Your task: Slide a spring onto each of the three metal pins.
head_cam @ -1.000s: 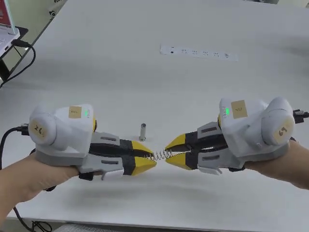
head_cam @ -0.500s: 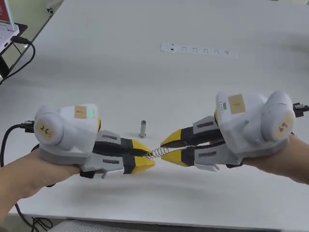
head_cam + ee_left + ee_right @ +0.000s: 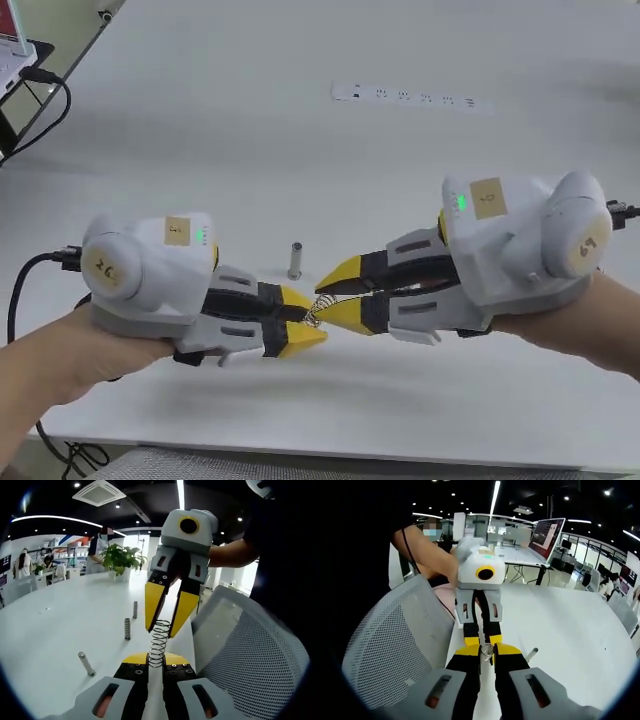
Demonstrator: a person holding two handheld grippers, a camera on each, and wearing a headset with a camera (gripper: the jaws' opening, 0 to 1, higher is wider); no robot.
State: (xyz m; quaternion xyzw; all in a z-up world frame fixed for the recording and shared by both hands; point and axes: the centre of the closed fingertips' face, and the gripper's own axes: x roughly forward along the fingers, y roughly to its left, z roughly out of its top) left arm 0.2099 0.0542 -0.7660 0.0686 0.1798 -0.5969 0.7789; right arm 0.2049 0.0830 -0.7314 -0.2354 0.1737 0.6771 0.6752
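A small steel spring [image 3: 314, 309] is held level above the white table [image 3: 300, 150]. My left gripper [image 3: 303, 321] is shut on one end, so the spring [image 3: 158, 643] sticks out straight ahead in the left gripper view. My right gripper [image 3: 327, 303] faces it tip to tip. Its yellow fingers [image 3: 154, 600] stand a little apart around the spring's free end, seen end-on as the spring [image 3: 487, 650] in the right gripper view. One bare pin [image 3: 295, 260] stands upright behind the tips. Two farther pins [image 3: 127, 628] [image 3: 135, 609] each carry a spring.
A white power strip [image 3: 412, 99] lies far back on the table. A black cable [image 3: 45, 110] runs off the left edge. A grey mesh chair back [image 3: 250, 650] is close to the near table edge. People stand far off in the room.
The two grippers have closed in on each other. The right gripper's fingers have slid left over the spring's free end, so less spring shows between the tips.
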